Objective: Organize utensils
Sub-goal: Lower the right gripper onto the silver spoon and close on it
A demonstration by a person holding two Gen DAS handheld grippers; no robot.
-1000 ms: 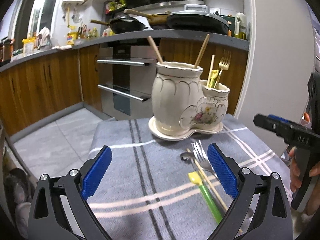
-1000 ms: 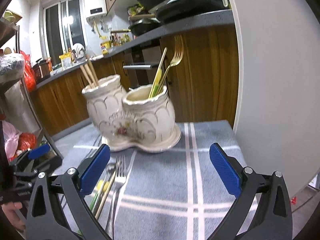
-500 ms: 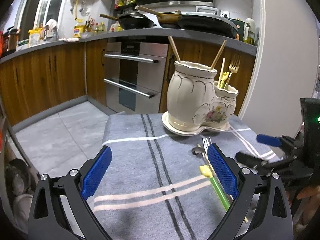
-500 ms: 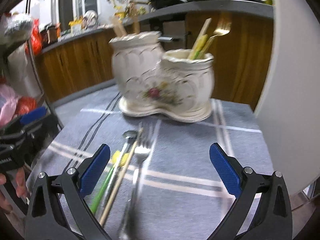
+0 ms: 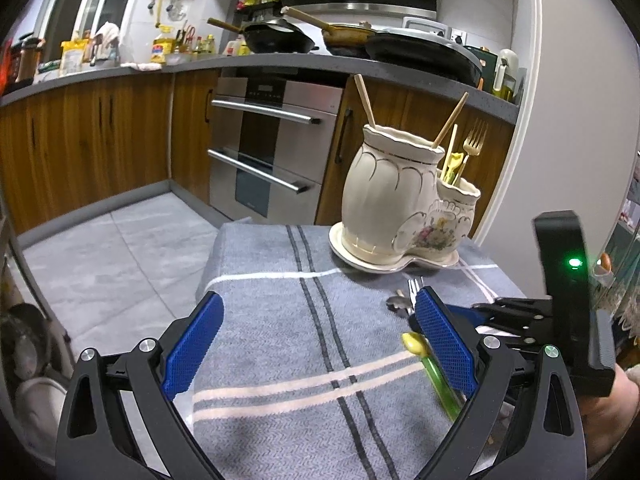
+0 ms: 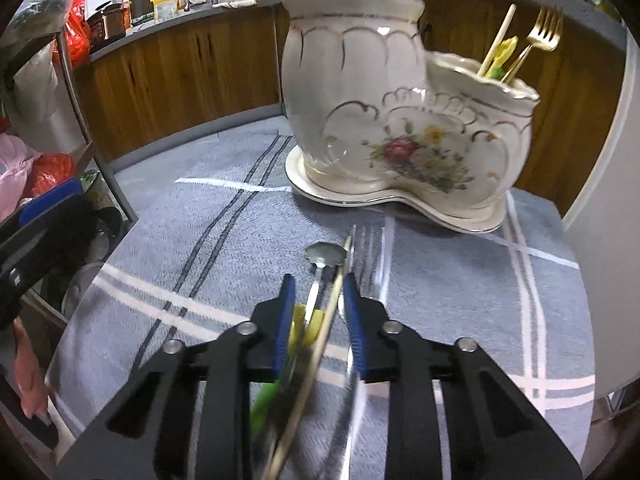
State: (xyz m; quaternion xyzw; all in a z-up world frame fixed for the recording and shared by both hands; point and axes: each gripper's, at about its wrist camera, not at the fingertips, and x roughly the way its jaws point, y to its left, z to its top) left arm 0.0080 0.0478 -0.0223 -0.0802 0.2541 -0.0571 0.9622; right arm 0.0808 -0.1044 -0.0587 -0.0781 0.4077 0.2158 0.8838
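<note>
1. At the far left of the left wrist view, wooden cupboards run along the far wall under a dark counter crowded with bottles and packets; a steel oven [image 5: 264, 152] stands in the middle of that run, with black pans on the counter above it.
2. The left claw [image 5: 316, 344] hovers over the near part of the table [image 5: 280, 320], which is covered by a grey cloth with dark and white stripes. Its blue pads stand wide apart with only bare cloth between them.
3. Right of centre and farther off sits a cream double vase [image 6: 400, 120] with a flower print on a matching saucer. Two wooden chopsticks lean out of its tall pot; the short pot on the right holds a gold fork [image 6: 540, 36], a pale stick and something yellow-green, all upright and tilted right.
4. Loose utensils lie just near of the vase in a bundle, long axes running near to far, heads pointing at the vase: a spoon [image 6: 326, 256], a wooden chopstick [image 6: 336, 300], a silver fork [image 6: 368, 256] and a green-handled piece with a yellow tip [image 5: 416, 344].
5. The right claw [image 6: 318, 312] is down on this bundle, its jaws closing; the spoon handle, chopstick and yellow-green piece lie between the pads, the fork just outside to the right. Whether the pads press yet I cannot tell.
6. At the right edge, a white wall or door panel stands close behind the table.
</note>
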